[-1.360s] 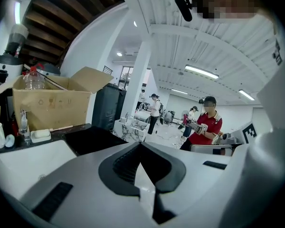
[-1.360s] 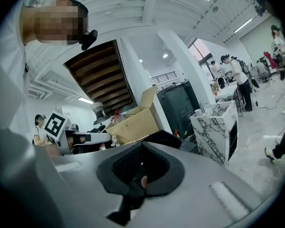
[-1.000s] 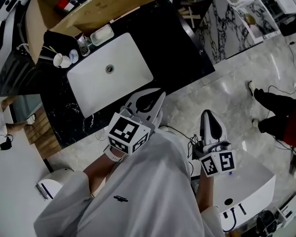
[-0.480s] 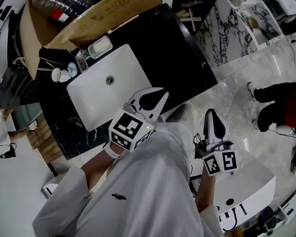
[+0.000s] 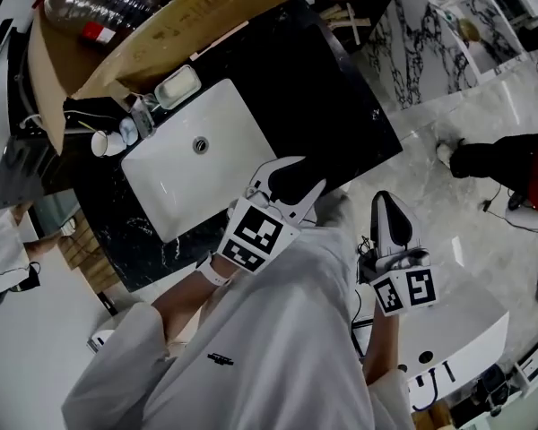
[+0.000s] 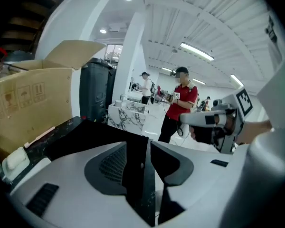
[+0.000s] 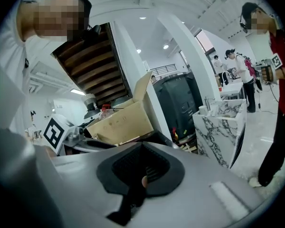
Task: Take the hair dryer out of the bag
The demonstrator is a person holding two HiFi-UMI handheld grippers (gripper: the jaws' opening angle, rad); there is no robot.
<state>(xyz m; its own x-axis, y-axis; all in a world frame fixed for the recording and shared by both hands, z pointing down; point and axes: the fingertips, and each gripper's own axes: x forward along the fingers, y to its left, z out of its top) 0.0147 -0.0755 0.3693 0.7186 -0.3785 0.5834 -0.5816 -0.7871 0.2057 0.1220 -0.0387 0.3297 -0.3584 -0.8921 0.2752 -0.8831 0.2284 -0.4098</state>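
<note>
No bag or hair dryer shows in any view. My left gripper [image 5: 294, 174] hangs over the near edge of the black counter [image 5: 327, 70], just beside the white sink [image 5: 193, 155]. Its jaws have just been opening and stand apart with nothing between them; the left gripper view shows the same gap at the gripper [image 6: 149, 146]. My right gripper [image 5: 386, 206] is over the pale marble floor to the right of the counter, shut and empty. In the right gripper view its dark pads meet at the gripper [image 7: 141, 175].
A cardboard box [image 5: 161, 16] stands behind the counter. Cups [image 5: 103, 141] and a soap dish [image 5: 177, 86] sit by the sink's far-left corner. A marble-patterned cabinet [image 5: 421, 43] is at the back right. A person in a red top [image 6: 180, 103] stands beyond. A white machine [image 5: 457, 339] is near my right side.
The left gripper has moved to the right along the counter's near edge and lower, and its jaws have parted. The right gripper stays shut and has shifted only slightly.
</note>
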